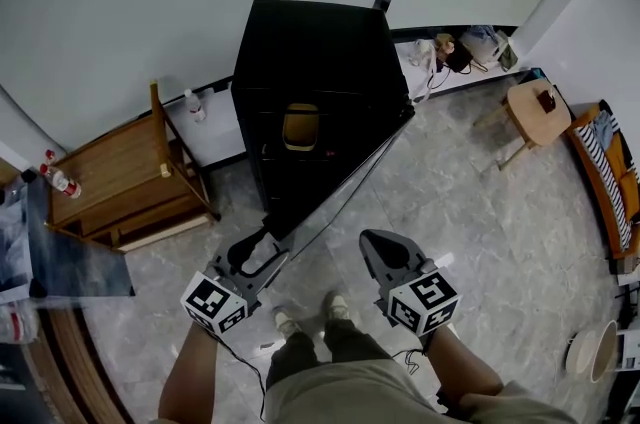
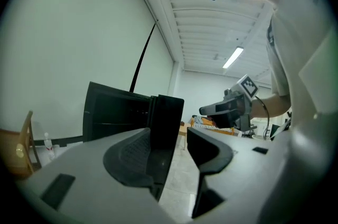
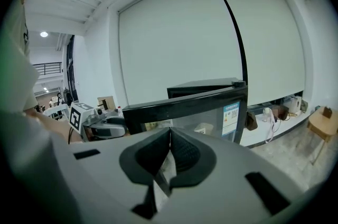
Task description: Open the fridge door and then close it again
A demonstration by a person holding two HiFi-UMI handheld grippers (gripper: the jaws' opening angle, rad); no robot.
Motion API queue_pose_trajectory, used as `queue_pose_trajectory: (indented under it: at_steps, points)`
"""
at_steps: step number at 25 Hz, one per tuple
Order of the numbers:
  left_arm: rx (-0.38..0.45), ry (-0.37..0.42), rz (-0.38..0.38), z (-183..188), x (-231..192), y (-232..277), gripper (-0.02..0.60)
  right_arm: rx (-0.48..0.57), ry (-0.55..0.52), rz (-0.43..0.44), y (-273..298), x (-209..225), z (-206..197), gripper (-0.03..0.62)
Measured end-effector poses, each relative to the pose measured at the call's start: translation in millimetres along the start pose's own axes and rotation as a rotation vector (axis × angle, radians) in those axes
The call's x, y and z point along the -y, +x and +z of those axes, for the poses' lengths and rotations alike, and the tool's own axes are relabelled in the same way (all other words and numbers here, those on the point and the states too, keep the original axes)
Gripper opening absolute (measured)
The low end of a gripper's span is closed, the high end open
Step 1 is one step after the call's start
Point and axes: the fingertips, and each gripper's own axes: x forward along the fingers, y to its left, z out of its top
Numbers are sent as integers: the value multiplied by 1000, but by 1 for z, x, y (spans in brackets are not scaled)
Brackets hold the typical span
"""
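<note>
Jaws of the left gripper [image 2: 171,136] were held partly apart, with the edge of the open fridge door [image 2: 165,122] between them, against one pad only. Right gripper [image 3: 169,136] jaws were pressed together, empty. The black fridge [image 1: 310,42] was seen just ahead on the floor [image 1: 480,212].

Sparse lab room: fridge [image 1: 310,42], wooden stool [image 1: 537,109]
</note>
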Motion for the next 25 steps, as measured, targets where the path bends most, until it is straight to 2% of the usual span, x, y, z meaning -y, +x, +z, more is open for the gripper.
queue_pose_trajectory:
  at_steps: [6,17,25]
  points:
    - [-20,-33,-24,-11,50,4,160,-9,18,-35,-21,9,-9,-3]
    - [-87,-76,-220,-29,165,43,129,-15,66,-163,-86,52,-41,-3]
    - [-142,-58,-337,-38,233,92,92,8,111,-270,-155,91,-61,-3]
